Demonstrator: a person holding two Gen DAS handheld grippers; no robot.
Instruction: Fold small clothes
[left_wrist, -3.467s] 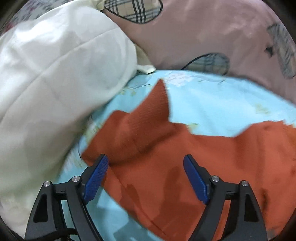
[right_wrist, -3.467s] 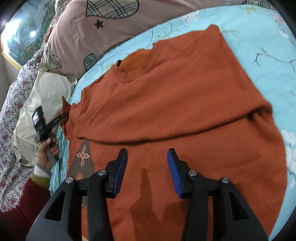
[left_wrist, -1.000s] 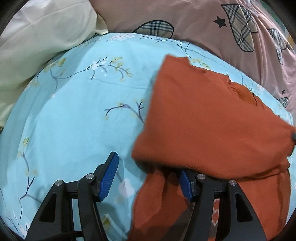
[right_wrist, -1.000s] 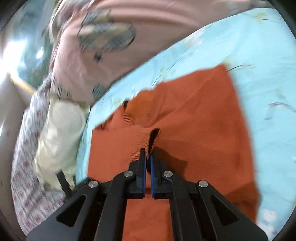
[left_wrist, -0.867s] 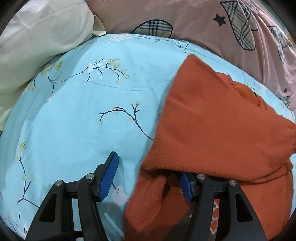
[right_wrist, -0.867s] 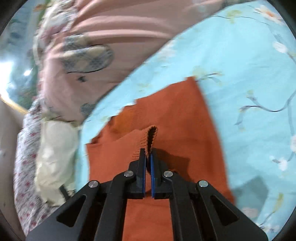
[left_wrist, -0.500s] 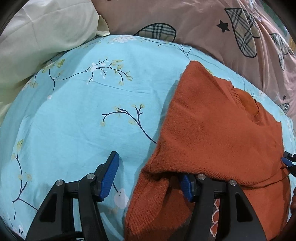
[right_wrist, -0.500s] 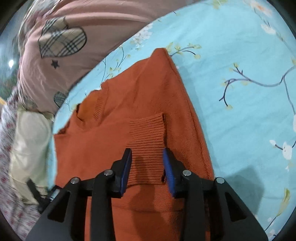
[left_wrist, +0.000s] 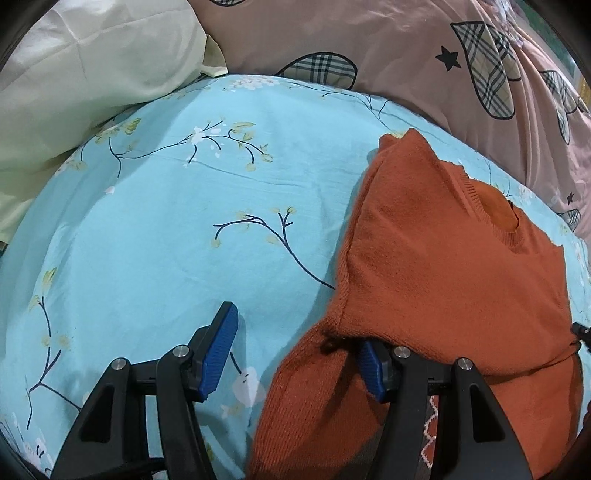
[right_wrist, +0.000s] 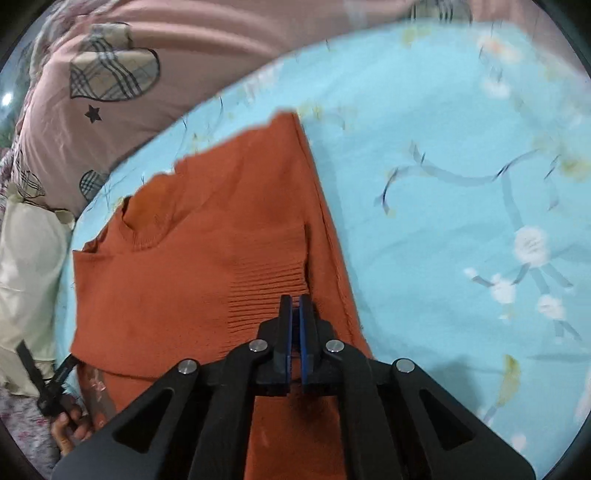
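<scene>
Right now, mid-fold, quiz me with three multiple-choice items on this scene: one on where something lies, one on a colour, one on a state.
1. Where does the sweater lie in the left wrist view?
A. On the blue flowered sheet
B. On top of the cream pillow
C. On a wooden floor

2. What colour is the sweater?
A. Navy
B. Rust orange
C. White

3. How do the fingers of the right gripper stand?
A. Wide apart
B. Out of sight
C. Nearly together, over the ribbed cuff

Answers:
1. A, orange knit rests on the blue sheet, with the pillow off at the upper left.
2. B, both views show the same rust orange knit.
3. C, only a thin slit shows between the blue pads.
</scene>
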